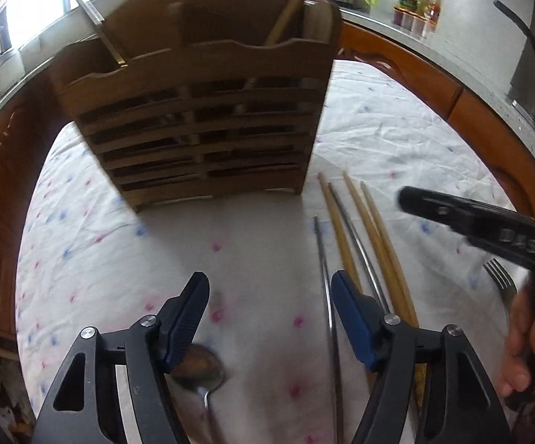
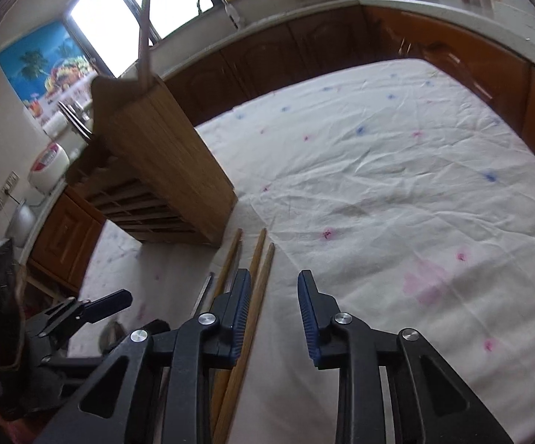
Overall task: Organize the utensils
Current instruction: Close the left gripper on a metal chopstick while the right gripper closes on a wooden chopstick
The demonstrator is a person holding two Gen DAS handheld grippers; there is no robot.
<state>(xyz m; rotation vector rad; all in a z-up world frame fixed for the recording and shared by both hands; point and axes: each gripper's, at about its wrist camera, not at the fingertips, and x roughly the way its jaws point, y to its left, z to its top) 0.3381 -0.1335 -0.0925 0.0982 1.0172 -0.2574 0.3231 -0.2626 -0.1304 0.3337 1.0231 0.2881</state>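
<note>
Chopsticks beside right gripper, untouched

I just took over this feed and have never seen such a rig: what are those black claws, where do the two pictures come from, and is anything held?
Each claw is a hand-held two-finger gripper with a fisheye camera looking along its fingers. One picture is from the left gripper, the other from the right gripper. On the flowered cloth stands a wooden utensil holder, with wooden chopsticks, metal chopsticks, a spoon and a fork lying loose. Neither gripper holds anything: the left is open over cloth, and a wooden chopstick lies between the right gripper's blue fingers, ungripped.
</note>
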